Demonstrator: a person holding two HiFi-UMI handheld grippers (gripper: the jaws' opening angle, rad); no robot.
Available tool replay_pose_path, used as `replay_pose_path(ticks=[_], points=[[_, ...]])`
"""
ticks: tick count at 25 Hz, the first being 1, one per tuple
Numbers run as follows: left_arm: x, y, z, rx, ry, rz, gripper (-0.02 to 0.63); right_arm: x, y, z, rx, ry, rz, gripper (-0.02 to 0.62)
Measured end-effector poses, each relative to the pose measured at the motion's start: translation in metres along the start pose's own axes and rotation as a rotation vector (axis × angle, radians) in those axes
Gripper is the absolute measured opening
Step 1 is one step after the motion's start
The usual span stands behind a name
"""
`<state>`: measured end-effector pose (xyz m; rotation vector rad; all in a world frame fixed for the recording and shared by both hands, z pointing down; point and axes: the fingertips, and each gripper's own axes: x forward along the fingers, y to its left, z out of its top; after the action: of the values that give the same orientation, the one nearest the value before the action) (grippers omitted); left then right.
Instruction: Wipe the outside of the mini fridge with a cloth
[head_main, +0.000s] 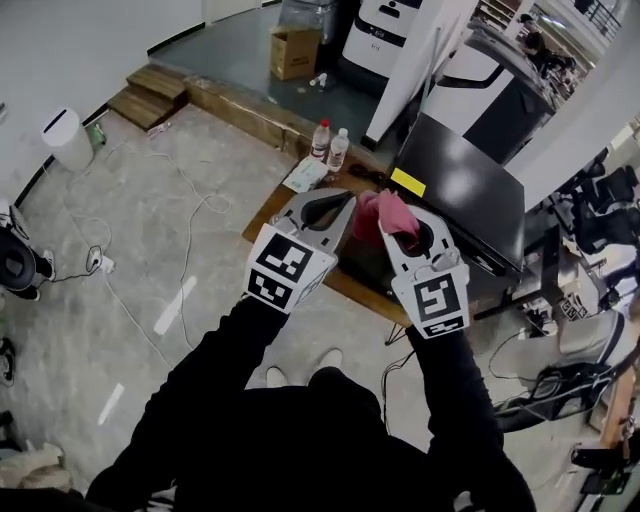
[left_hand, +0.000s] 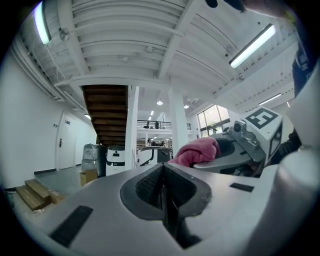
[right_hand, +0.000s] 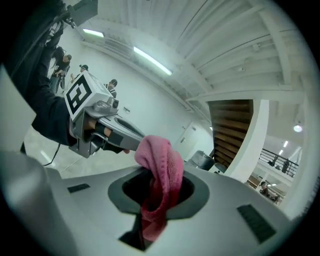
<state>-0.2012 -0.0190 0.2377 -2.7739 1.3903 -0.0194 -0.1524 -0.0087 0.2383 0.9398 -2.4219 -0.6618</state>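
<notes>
The black mini fridge (head_main: 468, 192) with a yellow label stands on a low wooden table (head_main: 275, 208), just beyond both grippers. My right gripper (head_main: 400, 228) is shut on a pink cloth (head_main: 388, 211), which bunches out of its jaws (right_hand: 159, 180). My left gripper (head_main: 342, 204) is close beside it on the left, shut with nothing between its jaws (left_hand: 163, 176). In the left gripper view the pink cloth (left_hand: 197, 151) and the right gripper's body (left_hand: 242, 145) are at the right. Both grippers tilt upward, above the table's near edge.
Two plastic bottles (head_main: 329, 144) and a white packet (head_main: 305, 175) sit at the table's far left end. Cables (head_main: 190, 228) trail over the floor on the left. A white bin (head_main: 67, 137), wooden steps (head_main: 150, 93) and a cardboard box (head_main: 294, 52) lie farther off.
</notes>
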Motion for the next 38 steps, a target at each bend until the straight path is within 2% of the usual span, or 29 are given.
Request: replay_pose_path(ticks=[5,10,14,18,23,28,31,35,38], points=[[-0.033,0.058,-0.021,-0.02,-0.06,0.059,0.006,0.056,0.041,0.02,0.168,-0.158,-0.06,0.075],[-0.043,0.118,-0.039,-0.015,-0.075,0.132,0.006,0.113,0.048,0.029,0.281,-0.267,-0.082,0.075],[-0.029,0.158,-0.053,-0.007,-0.057,0.157,0.006,0.162,0.044,0.018,0.354,-0.308,-0.07,0.075],[0.008,0.191,-0.066,-0.007,-0.042,0.175,0.006,0.2,0.017,-0.003,0.449,-0.36,-0.086,0.075],[0.05,0.228,-0.074,-0.004,-0.035,0.158,0.006,0.241,-0.011,-0.022,0.554,-0.368,-0.104,0.075],[0.097,0.269,-0.076,-0.014,-0.037,0.083,0.006,0.28,-0.036,-0.037,0.657,-0.352,-0.175,0.074],[0.129,0.293,-0.084,-0.038,-0.04,0.006,0.006,0.308,-0.048,-0.052,0.721,-0.334,-0.227,0.074],[0.185,0.316,-0.086,-0.051,-0.039,-0.16,0.006,0.332,-0.088,-0.07,0.839,-0.337,-0.402,0.073],[0.218,0.326,-0.084,-0.047,-0.047,-0.295,0.006,0.346,-0.118,-0.084,0.871,-0.309,-0.562,0.072]])
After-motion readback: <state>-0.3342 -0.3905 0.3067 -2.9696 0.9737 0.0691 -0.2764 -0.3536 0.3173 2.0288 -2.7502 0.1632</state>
